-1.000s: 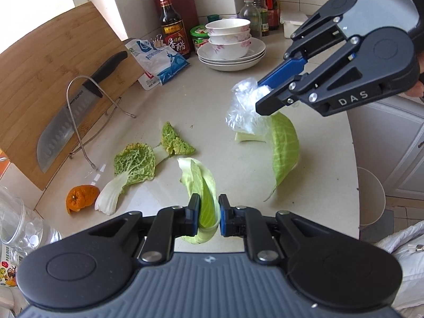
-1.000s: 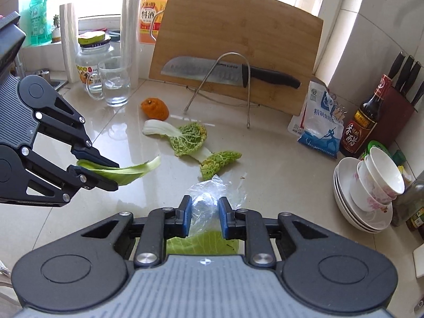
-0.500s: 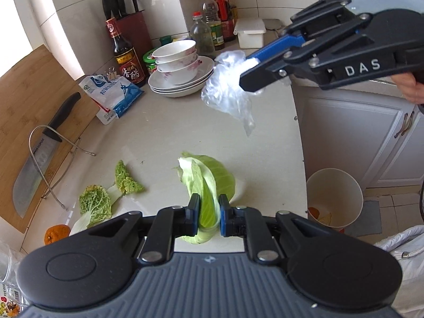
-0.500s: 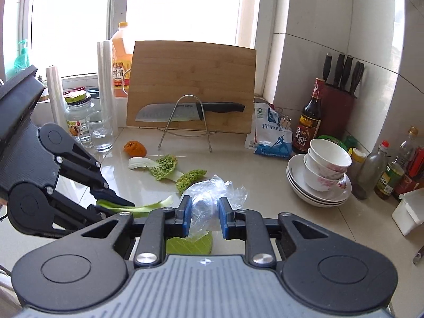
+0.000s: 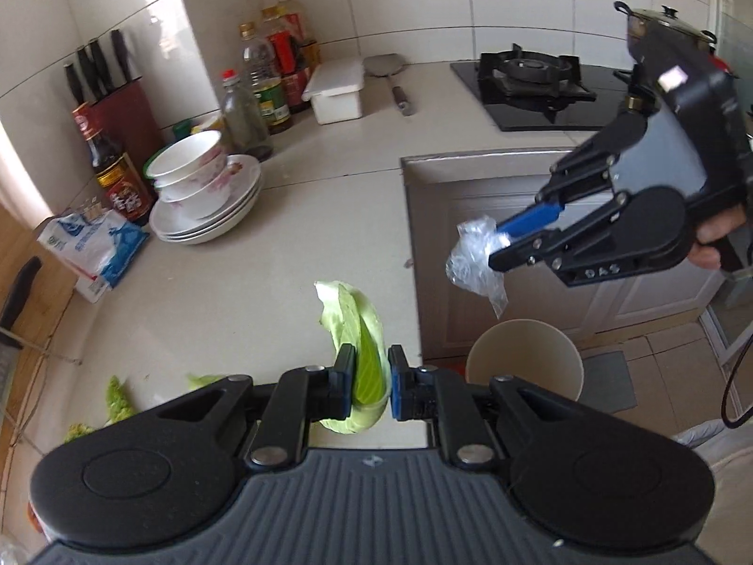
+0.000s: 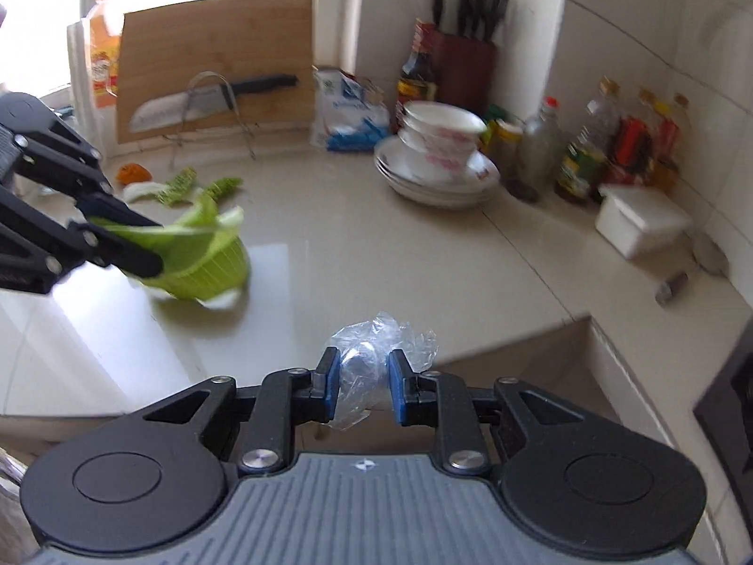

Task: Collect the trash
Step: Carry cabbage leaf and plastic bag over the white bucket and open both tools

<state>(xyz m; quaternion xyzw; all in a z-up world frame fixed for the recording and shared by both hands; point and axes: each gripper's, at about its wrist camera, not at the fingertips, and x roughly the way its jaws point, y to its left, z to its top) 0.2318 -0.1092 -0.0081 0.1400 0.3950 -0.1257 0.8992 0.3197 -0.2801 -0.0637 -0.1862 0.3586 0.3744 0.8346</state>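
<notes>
My left gripper (image 5: 369, 383) is shut on a pale green cabbage leaf (image 5: 350, 318), held above the counter's front edge. From the right wrist view the same leaf (image 6: 202, 254) hangs from the left gripper (image 6: 146, 247) at the left. My right gripper (image 6: 362, 386) is shut on a crumpled clear plastic bag (image 6: 376, 343). In the left wrist view that bag (image 5: 473, 261) hangs off the counter, above and slightly left of a round white trash bin (image 5: 524, 360) on the floor.
Stacked bowls and plates (image 5: 204, 197), a blue-white packet (image 5: 92, 240), sauce bottles (image 5: 268, 89) and a white box (image 5: 336, 89) stand at the counter's back. Leafy scraps (image 6: 188, 186) and an orange peel (image 6: 132, 172) lie near the cutting board (image 6: 212, 61) with a knife.
Both grippers have swung right, away from the cutting board toward the counter's edge. The plastic bag went from over the counter to out above the bin; the cabbage leaf travelled with the left gripper.
</notes>
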